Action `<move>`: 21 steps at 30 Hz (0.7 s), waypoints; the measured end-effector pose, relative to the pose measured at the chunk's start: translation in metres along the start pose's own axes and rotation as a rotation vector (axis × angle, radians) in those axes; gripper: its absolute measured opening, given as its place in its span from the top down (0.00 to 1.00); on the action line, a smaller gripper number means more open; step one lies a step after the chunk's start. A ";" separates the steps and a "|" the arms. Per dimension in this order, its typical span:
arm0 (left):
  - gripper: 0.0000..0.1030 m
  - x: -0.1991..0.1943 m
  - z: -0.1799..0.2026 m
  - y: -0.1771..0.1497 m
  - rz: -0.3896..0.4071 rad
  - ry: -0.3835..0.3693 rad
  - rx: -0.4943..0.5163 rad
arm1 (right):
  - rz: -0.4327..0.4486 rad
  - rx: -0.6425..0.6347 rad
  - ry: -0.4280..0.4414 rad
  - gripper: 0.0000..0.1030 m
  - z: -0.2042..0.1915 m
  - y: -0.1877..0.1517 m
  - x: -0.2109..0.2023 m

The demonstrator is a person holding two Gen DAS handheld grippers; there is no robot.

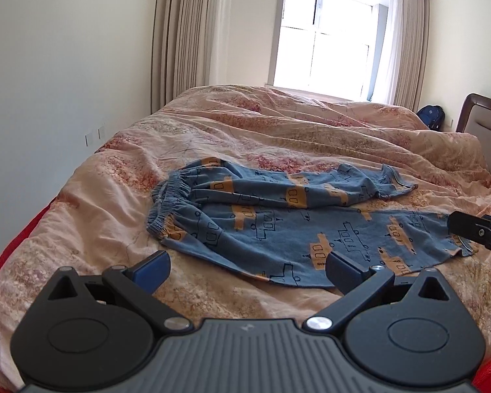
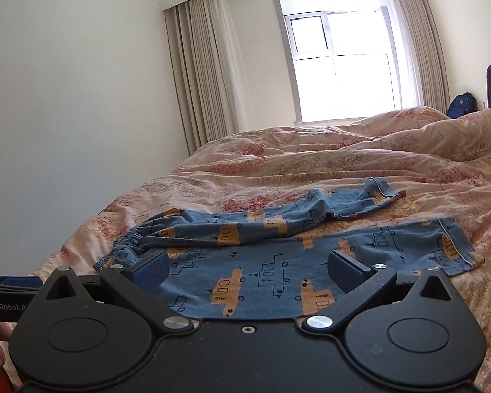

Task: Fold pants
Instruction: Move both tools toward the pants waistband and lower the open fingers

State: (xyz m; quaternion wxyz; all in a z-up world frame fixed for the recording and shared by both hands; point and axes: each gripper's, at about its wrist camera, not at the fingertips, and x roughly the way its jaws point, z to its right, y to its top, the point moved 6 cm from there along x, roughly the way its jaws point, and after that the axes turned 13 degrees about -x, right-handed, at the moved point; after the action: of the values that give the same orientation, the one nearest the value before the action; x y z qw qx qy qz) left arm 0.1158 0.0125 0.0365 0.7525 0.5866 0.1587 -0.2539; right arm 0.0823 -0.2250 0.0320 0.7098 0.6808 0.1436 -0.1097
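Blue pants [image 1: 278, 222] with orange vehicle prints lie spread on the bed, waistband [image 1: 167, 203] at the left, both legs running right. The far leg is rumpled, the near leg lies flat. My left gripper [image 1: 245, 270] is open and empty, low over the duvet just in front of the near leg's edge. My right gripper [image 2: 247, 270] is open and empty, hovering over the near leg [image 2: 278, 268]. Part of the right gripper [image 1: 478, 231] shows at the right edge of the left wrist view, near the near leg's cuff.
The pants rest on a wrinkled pink floral duvet [image 1: 278, 131] covering the bed. A wall [image 1: 49, 98] runs along the left. Window [image 1: 324, 39] and curtains stand behind. A headboard [image 1: 484, 121] and a blue backpack [image 1: 432, 116] are at far right.
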 end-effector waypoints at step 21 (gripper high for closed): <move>0.00 0.038 -0.045 0.143 -0.033 -0.065 0.005 | -0.169 -0.192 0.125 0.00 0.057 0.158 0.023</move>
State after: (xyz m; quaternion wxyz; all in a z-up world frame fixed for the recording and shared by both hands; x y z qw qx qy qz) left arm 0.2310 0.0750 0.1194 0.7515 0.5772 0.1430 -0.2857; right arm 0.1626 -0.2737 0.1737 0.7497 0.6007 0.2540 -0.1122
